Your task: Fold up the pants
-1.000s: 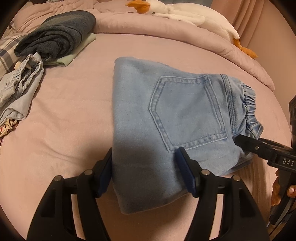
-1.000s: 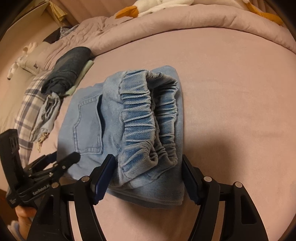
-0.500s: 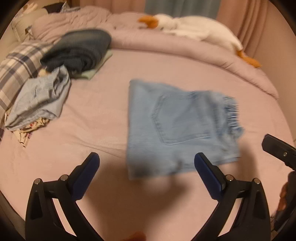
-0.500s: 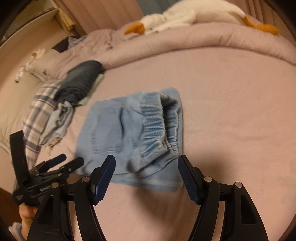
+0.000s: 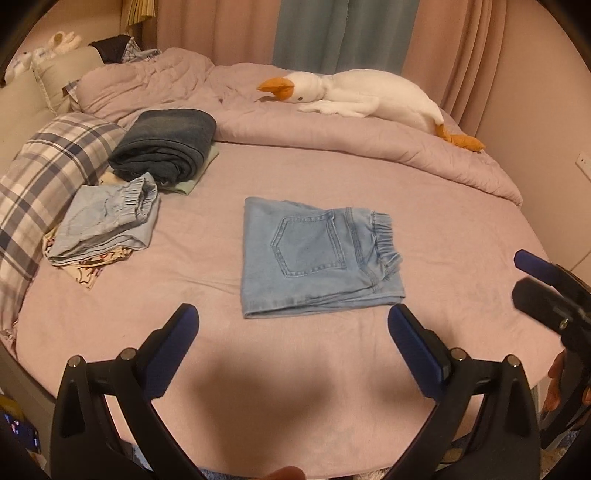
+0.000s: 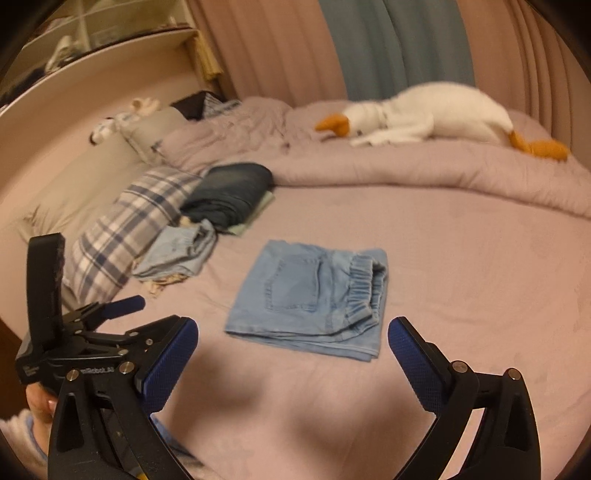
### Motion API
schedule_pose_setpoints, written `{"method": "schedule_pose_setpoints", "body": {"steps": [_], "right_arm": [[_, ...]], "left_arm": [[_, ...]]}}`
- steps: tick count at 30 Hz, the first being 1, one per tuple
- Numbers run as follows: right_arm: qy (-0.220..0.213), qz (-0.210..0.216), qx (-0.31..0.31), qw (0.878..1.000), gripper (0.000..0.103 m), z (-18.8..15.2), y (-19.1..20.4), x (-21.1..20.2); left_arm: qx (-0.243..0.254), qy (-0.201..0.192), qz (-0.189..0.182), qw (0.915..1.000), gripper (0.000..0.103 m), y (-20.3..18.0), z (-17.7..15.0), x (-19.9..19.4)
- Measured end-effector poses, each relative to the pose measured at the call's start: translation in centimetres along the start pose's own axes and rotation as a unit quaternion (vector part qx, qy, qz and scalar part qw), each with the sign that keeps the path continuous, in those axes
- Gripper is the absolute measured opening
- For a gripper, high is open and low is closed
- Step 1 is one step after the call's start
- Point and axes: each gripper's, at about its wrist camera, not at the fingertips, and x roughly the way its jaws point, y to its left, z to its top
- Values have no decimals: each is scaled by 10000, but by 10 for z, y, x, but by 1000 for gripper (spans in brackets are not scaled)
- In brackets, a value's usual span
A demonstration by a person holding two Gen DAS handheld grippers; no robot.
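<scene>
Now that both grippers have let go and backed off, the pants [image 5: 317, 258] lie alone mid-bed as a flat folded rectangle, pocket up, waistband at 3 o'clock. Left gripper [image 5: 293, 338] and right gripper [image 6: 293, 350] both spread wide, empty, near the 6 o'clock edge. Fold looks done. Stacked clothes [image 5: 162, 151] sit well apart at 10 o'clock, toy goose [image 5: 369, 94] at 12.

A bedroom — bed [image 5: 332, 177], plaid pillow [image 5: 48, 173], curtains [image 5: 332, 33].
</scene>
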Motion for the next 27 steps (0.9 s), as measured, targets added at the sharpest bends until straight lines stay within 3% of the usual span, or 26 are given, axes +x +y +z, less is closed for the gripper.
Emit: {"method": "schedule_pose_setpoints", "body": {"steps": [7,27], "right_arm": [[335,58,100,9994,102,-22,-2,16],[203,24,8,9998,102,-19,3,5]], "left_arm": [[234,24,129,9996,102,-11,-8,-6],[330,-16,114,9994,102,-16,-10,-15]]}}
